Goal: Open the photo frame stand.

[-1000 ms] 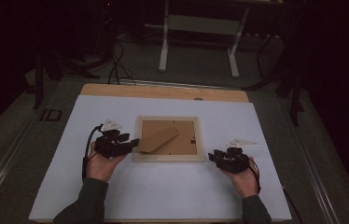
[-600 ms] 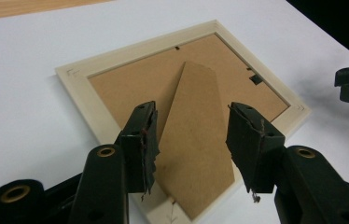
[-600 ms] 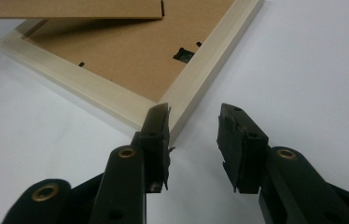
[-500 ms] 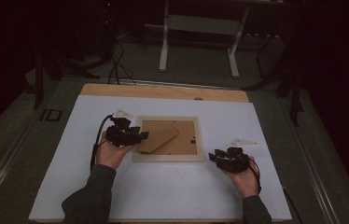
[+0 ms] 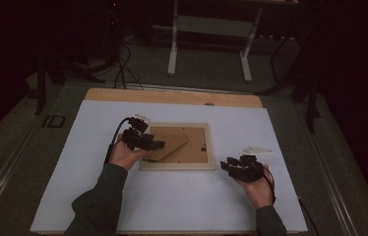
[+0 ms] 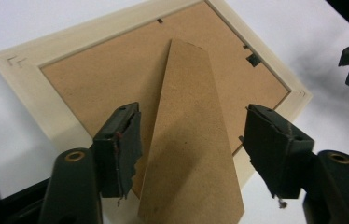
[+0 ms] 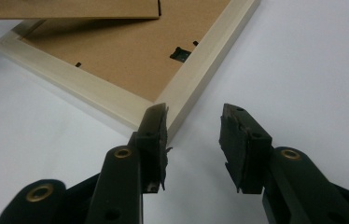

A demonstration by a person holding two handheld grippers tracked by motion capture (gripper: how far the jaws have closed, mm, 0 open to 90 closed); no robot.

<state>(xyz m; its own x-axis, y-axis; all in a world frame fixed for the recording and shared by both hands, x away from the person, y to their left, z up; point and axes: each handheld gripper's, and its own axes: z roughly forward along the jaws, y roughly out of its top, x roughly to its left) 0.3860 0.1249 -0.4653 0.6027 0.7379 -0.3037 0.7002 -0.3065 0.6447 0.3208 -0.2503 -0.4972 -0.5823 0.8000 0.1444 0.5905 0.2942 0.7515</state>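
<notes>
A picture frame (image 5: 177,146) is lying face down on the white table (image 5: 290,128), backing board up, with its cardboard stand (image 6: 189,140) hinged up off the back. The left gripper (image 5: 158,144) is being held over the frame's left part; its jaws have just been opening and are standing wide on either side of the stand, pads not pressing on it. The right gripper (image 7: 193,135) is being kept near the frame's near right corner, jaws about half open, nothing between them, one fingertip (image 7: 156,123) just beside the corner. Risks as judged: the stand is thin card on a weak hinge, so it is likely being creased or torn if it is pinched off-centre or pulled sideways; the light frame is probably being dragged across the smooth table unless it is pinned by the right gripper. The small turn clip (image 7: 180,53) on the back is being left untouched. Nothing else is lying on the table; the trailing cables are the only snag.
</notes>
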